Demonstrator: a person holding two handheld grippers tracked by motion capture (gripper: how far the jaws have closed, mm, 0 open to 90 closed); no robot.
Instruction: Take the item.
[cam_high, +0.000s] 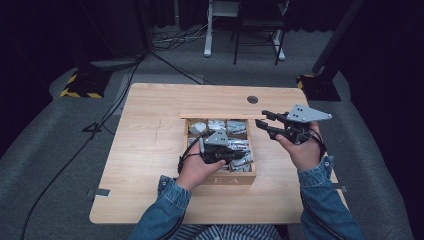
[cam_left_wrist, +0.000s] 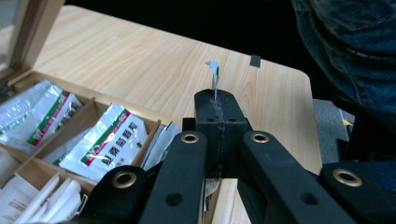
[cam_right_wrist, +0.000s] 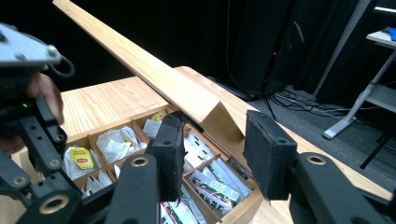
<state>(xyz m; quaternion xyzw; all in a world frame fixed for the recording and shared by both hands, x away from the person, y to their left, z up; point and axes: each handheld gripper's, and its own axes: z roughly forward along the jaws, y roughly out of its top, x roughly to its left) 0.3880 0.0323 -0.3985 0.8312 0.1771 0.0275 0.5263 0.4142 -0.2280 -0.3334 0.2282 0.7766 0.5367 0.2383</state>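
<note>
A wooden compartment box (cam_high: 227, 180) stands open mid-table, its lid (cam_high: 220, 116) raised at the back. Silver tea sachets (cam_left_wrist: 109, 140) with red-and-green labels fill its sections. My left gripper (cam_high: 239, 156) hovers over the box. In the left gripper view my left gripper (cam_left_wrist: 218, 100) is shut on a thin sachet (cam_left_wrist: 214, 70) whose edge sticks up past the tips. My right gripper (cam_high: 262, 124) is held up by the lid's right end. Its jaws (cam_right_wrist: 217, 149) stand apart with nothing pressed between the pads; the lid (cam_right_wrist: 154, 77) runs beyond the gap.
A yellow-tagged tea bag (cam_right_wrist: 81, 157) and white packets lie in the box's far sections. The table has a round cable hole (cam_high: 252, 99) at the back. Dark stands and cables surround the table on the grey floor.
</note>
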